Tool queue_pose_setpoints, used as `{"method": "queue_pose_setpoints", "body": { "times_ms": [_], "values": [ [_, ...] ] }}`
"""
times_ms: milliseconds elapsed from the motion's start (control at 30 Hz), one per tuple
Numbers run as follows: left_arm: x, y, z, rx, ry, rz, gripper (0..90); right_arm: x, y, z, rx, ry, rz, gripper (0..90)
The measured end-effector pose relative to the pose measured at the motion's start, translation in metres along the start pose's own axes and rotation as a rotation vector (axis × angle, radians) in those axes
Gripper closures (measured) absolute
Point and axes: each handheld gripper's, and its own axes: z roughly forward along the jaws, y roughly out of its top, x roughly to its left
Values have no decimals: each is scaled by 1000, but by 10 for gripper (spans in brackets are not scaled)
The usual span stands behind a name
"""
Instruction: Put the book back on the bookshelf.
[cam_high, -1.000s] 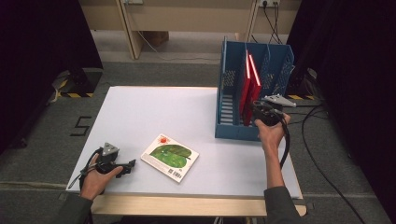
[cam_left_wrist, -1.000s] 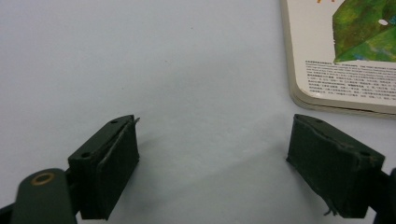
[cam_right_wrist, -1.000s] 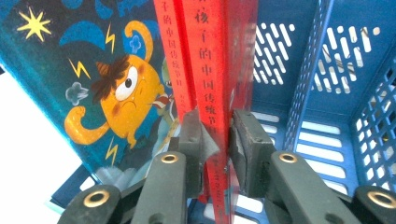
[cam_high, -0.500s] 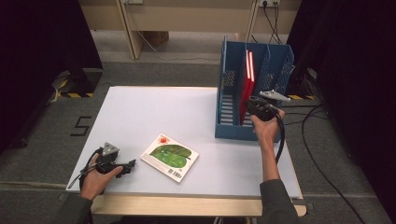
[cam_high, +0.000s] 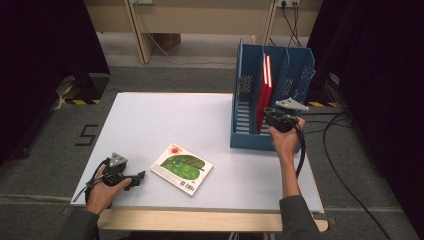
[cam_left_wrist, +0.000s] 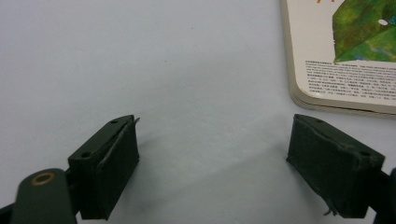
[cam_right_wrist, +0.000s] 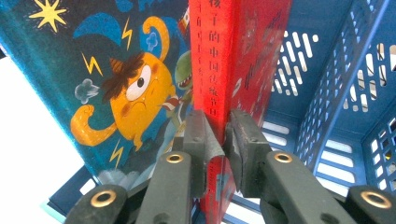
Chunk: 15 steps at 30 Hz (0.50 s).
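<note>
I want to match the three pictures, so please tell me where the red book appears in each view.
High view: the red book stands upright in the blue file rack, upper right, at the right claw.
Left gripper view: not there.
Right gripper view: the red spine rises at centre, clamped by the claw.
Shared landmark: the blue file rack.

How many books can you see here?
3: a green-leaf book lying flat on the table, a red book and a blue monster book standing in the blue rack. Others may be hidden.
</note>
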Motion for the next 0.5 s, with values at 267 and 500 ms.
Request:
{"method": "queue_pose_setpoints", "body": {
  "times_ms": [267, 500],
  "values": [
    [0, 0, 0, -3, 1, -1, 149, -3, 4, 9, -4, -1, 33, 779],
    [0, 0, 0, -5, 1, -1, 149, -4, 1, 5, 27, -2, -10, 800]
  ]
}}
